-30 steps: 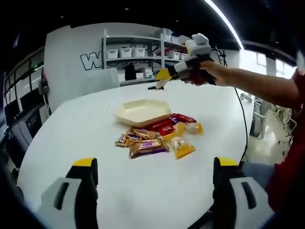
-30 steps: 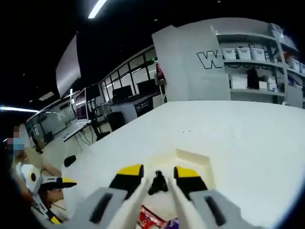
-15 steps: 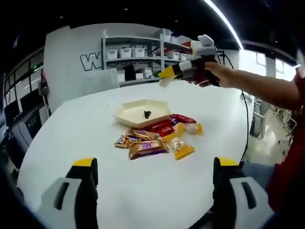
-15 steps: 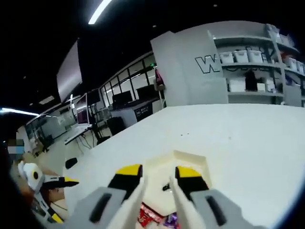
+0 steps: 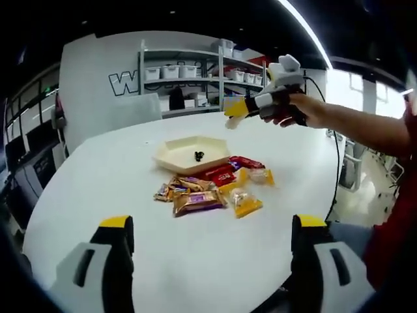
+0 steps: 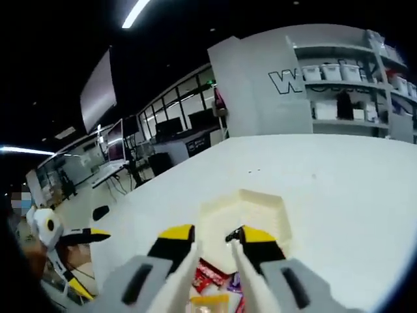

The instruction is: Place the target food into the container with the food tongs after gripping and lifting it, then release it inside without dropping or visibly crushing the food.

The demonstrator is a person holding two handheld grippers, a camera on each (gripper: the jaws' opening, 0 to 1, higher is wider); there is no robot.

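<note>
That little dark thing (image 5: 199, 155) in the tray (image 5: 171, 154) is way too small for us to make out. In the right gripper view the snack packets (image 6: 212, 279) are half hidden behind the fingers (image 6: 178, 236) and chopped off at the bottom edge, so we can't read any wrappers.
</note>
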